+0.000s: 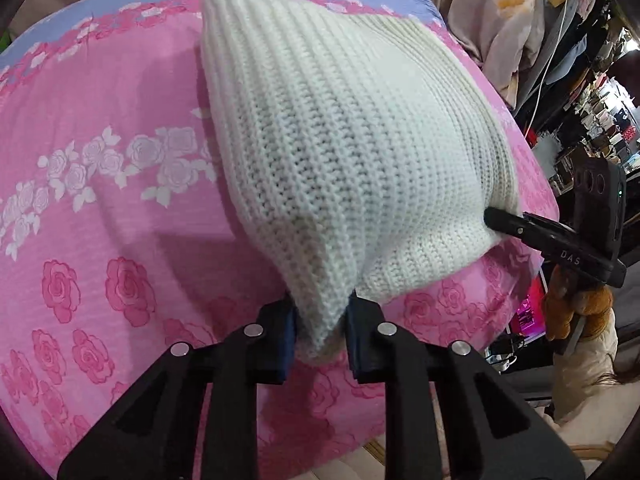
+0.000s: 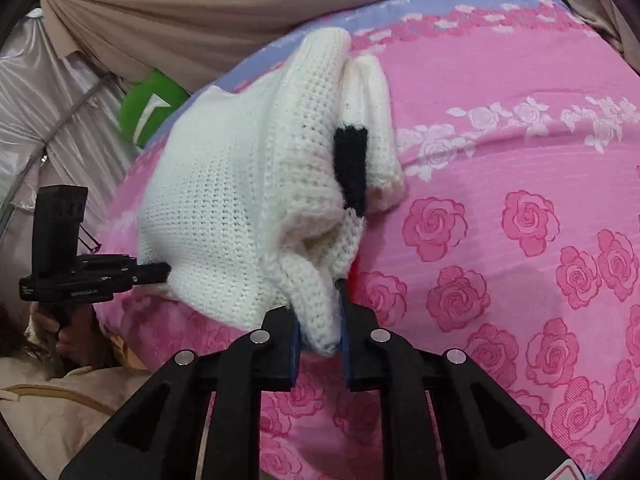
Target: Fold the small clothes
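Observation:
A small white knitted garment (image 1: 352, 152) is held up over a bed with a pink rose-print sheet (image 1: 100, 208). My left gripper (image 1: 320, 328) is shut on one bottom corner of it. My right gripper (image 2: 320, 332) is shut on the other corner; in the left wrist view it shows at the right, pinching the knit (image 1: 492, 216). In the right wrist view the garment (image 2: 240, 200) hangs bunched, with a black knitted patch (image 2: 352, 164) and a folded sleeve or cuff (image 2: 376, 120). The left gripper appears there at the left (image 2: 164, 270).
The sheet (image 2: 500, 240) has a lavender band at the far edge (image 1: 120, 8). A beige curtain (image 2: 200, 12) and a green item (image 2: 152, 108) lie beyond the bed. Cluttered shelves and hanging clothes (image 1: 580, 92) stand to the right.

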